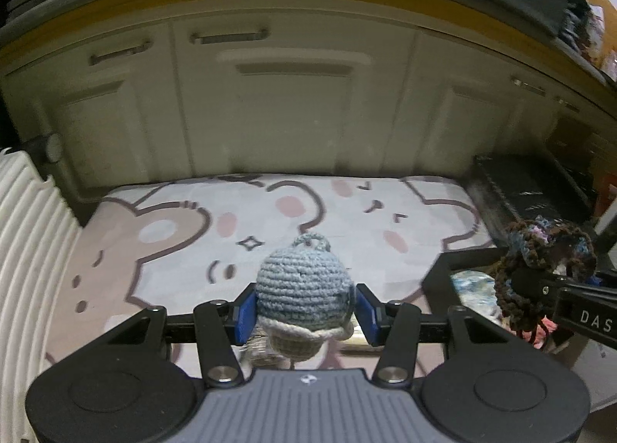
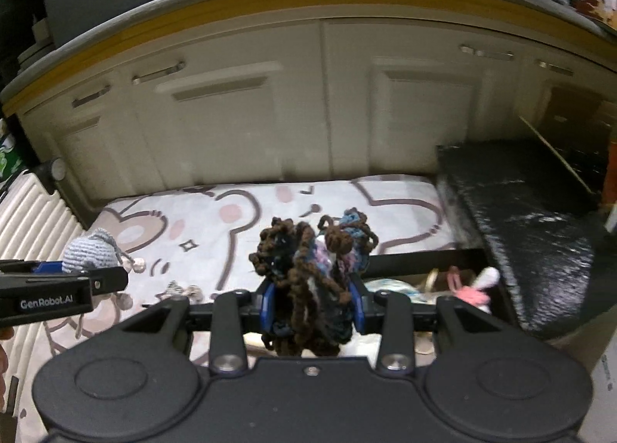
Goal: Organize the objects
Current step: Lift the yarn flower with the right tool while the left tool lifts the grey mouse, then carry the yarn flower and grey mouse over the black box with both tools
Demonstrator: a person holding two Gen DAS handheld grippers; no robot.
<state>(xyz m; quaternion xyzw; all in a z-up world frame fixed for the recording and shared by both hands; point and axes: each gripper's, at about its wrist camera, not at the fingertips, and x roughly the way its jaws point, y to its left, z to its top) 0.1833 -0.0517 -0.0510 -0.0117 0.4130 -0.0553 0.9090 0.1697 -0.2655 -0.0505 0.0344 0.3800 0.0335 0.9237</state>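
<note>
Left gripper [image 1: 304, 308] clamped on blue crochet toy [image 1: 302, 284], right gripper [image 2: 313, 306] clamped on brown yarn bundle [image 2: 312, 261], both above cartoon mat [image 1: 270, 211]

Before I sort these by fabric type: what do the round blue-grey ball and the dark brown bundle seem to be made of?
The round blue-grey ball, held in the left gripper, looks crocheted from matte yarn: even stitch rows and a yarn loop show. The dark brown bundle in the right gripper looks like loose twisted yarn with blue and pink strands.
</note>
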